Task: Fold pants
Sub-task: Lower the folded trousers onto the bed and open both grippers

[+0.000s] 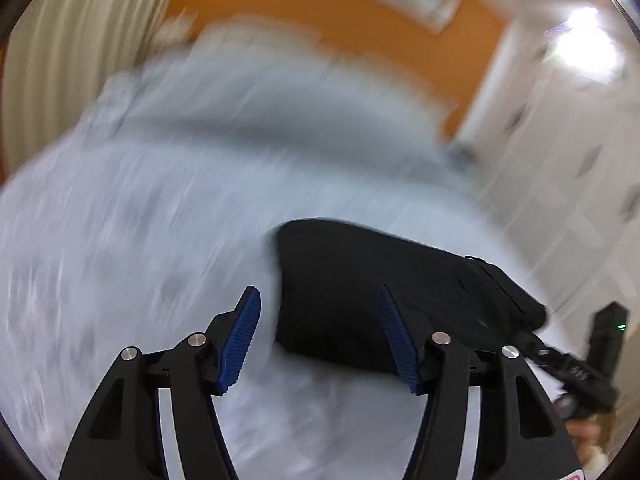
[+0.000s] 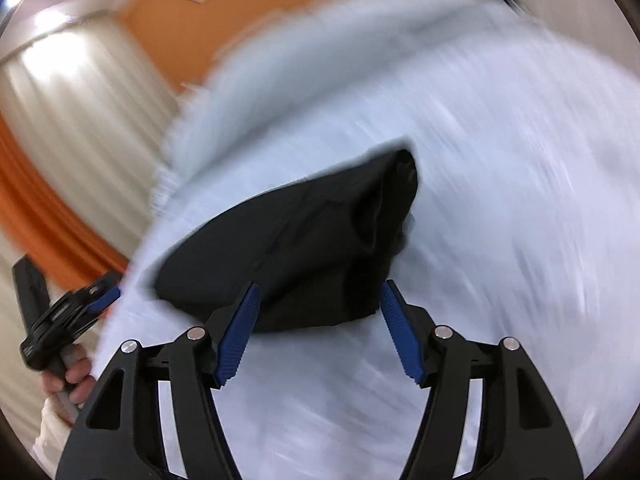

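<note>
Black pants (image 1: 380, 288) lie folded in a compact bundle on a white bed (image 1: 140, 240). My left gripper (image 1: 320, 300) is open and empty, above the bundle's left edge. In the right wrist view the pants (image 2: 304, 236) lie just ahead of my right gripper (image 2: 320, 298), which is open and empty above the bundle's near edge. The right gripper shows at the lower right of the left wrist view (image 1: 576, 376). The left gripper shows at the left of the right wrist view (image 2: 80, 308), held by a hand. Both views are motion-blurred.
The white bed (image 2: 500, 200) fills most of both views. An orange wall (image 1: 320, 4) with a framed picture stands behind it. Pale curtains (image 1: 68, 60) hang at the left, and a tiled floor (image 1: 580, 168) lies to the right.
</note>
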Demonstrator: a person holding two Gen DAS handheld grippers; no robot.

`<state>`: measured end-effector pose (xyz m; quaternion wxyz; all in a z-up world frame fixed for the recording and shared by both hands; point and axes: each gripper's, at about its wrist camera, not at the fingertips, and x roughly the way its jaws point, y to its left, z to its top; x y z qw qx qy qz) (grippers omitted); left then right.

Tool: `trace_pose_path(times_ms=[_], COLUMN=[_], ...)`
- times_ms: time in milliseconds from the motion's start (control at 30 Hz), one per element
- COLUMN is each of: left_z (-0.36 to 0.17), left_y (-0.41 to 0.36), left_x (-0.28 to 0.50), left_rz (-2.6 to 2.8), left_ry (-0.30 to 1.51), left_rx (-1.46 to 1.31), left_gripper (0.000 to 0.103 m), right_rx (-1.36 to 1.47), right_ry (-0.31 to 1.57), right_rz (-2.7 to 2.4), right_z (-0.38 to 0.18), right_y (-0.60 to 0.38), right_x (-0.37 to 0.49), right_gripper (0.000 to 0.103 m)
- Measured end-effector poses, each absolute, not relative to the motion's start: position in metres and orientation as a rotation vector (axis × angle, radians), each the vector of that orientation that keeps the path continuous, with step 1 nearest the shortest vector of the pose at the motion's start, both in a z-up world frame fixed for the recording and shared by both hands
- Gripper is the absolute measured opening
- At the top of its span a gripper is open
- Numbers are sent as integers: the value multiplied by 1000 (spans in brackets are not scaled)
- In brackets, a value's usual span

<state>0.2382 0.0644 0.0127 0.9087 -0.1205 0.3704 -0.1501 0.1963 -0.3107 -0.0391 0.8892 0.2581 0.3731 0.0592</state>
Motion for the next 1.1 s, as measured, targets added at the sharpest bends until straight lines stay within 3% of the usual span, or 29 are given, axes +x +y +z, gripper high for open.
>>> trace_pose_path(times_ms=[67,167,233,300,467,500,533,567,600,633,700,767,800,900,967,1033,1100], left_z=[-24,-29,-18,-13,-69,-81,-93,-97,-95,-96,-84,-63,-62,-99,-99,-85,-65], left_y=[82,103,105,101,73,70,66,60,55,49,51,53,51,37,44,52,63], left_x=[233,225,234,254,307,312,314,312,309,311,300,281,276,270,258,247,236], left_rz=[-278,-263,-254,-246,-221,-221,-220,-194,-204,-244,-256,-323,-336,-271,-284,-200,-172], left_ry=[823,797,785,804,1028,1057,1076,1033,1006,1030,1036,1040,1056,1206,1126,1090,1024], left_rx=[-266,-309,-342,-400,-503,-530,-556,-534,-499,-497,-578,-597,-579,-469,-507,-471,-454], left_gripper=[58,60,77,87,87,83,73,70,30,14,12,13,18,38,40,52,52], right_rx=[544,529,540,538,686,706,675,672,710,724,666,621,610,420,465,460,403], right_ry=[773,759,742,762,887,877,863,898,911,904,881,867,875,1051,980,897,791], right_rz=[100,115,126,113,93,92,103,127,159,202,260,287,282,68,85,33,45], right_z=[-58,-39,-33,-43,-97,-101,-101,-102,-102,-90,-60,-35,-36,-80,-75,-49,-15], right_y=[-325,-329,-326,-320,-318,-317,-311,-308,-309,-311,-317,-334,-341,-353,-366,-373,-365], right_x=[178,184,197,215,247,248,252,259,262,261,257,245,242,239,214,190,167], right_gripper=[61,65,89,90,90,84,49,40,29,21,20,20,24,53,55,58,55])
